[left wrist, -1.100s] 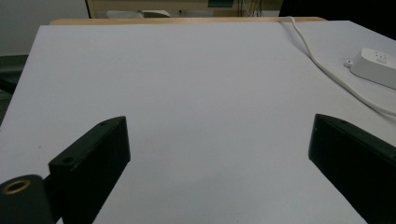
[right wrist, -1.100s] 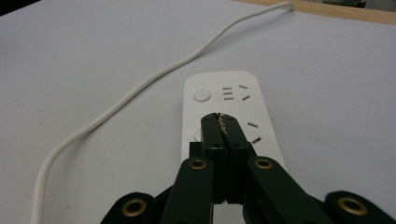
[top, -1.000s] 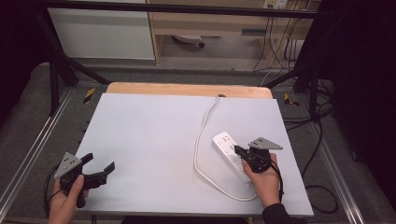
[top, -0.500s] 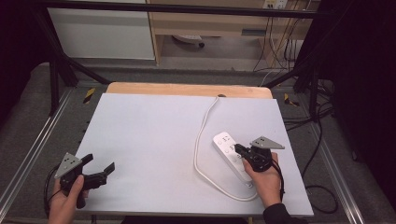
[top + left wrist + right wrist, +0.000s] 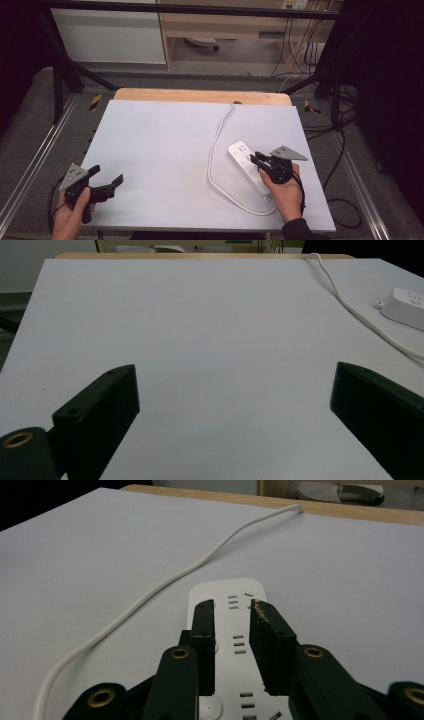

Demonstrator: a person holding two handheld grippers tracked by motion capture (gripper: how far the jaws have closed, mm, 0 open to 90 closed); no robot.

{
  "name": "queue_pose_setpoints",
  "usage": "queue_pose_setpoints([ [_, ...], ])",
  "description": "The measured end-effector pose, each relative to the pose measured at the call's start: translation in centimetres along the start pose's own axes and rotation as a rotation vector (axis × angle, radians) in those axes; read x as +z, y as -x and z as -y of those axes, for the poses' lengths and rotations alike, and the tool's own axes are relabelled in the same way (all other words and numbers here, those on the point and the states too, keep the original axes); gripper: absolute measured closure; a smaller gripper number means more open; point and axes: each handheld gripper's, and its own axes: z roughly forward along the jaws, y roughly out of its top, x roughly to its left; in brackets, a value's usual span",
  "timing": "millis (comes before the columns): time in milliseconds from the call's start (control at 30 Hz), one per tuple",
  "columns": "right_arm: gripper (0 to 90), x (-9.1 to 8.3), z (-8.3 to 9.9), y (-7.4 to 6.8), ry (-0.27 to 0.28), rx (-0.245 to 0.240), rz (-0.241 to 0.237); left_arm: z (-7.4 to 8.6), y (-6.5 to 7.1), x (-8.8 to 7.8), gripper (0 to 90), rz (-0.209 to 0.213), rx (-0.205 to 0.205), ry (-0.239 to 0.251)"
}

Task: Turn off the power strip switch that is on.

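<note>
While the right gripper (image 5: pixel 234 645), jaws just opening a narrow gap with nothing held, hovered over the white plastic power strip (image 5: pixel 248 166) on the table's right, a dip risked shoving it; the left gripper (image 5: pixel 107 184) waited wide open, empty.

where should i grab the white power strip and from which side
Grip the power strip across its narrow width, on the two long side edges, coming from above. It lies flat on the table; avoid the end where the cord leaves.
</note>
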Motion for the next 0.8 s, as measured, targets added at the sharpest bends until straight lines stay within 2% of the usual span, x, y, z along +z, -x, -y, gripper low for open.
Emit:
queue_pose_setpoints([
  [200,63.5,-0.10,-0.07,-0.06,0.025,0.004,0.002,0.00,0.01,-0.02,5.3,0.001,-0.001,0.002],
  [300,55.5,-0.19,-0.28,-0.07,0.009,0.015,0.007,-0.04,-0.01,-0.07,5.3,-0.001,0.000,0.007],
  [500,42.1,-0.36,-0.71,-0.31,0.015,0.031,0.009,-0.05,-0.04,-0.18,5.3,0.001,0.002,0.007],
  [667,29.7,-0.19,-0.83,-0.53,0.008,0.010,0.025,-0.07,0.00,-0.23,5.3,0.003,-0.001,0.012],
  [800,21.4,-0.12,-0.83,-0.51,0.010,0.014,0.032,-0.08,0.01,-0.28,5.3,0.004,0.004,0.012],
])
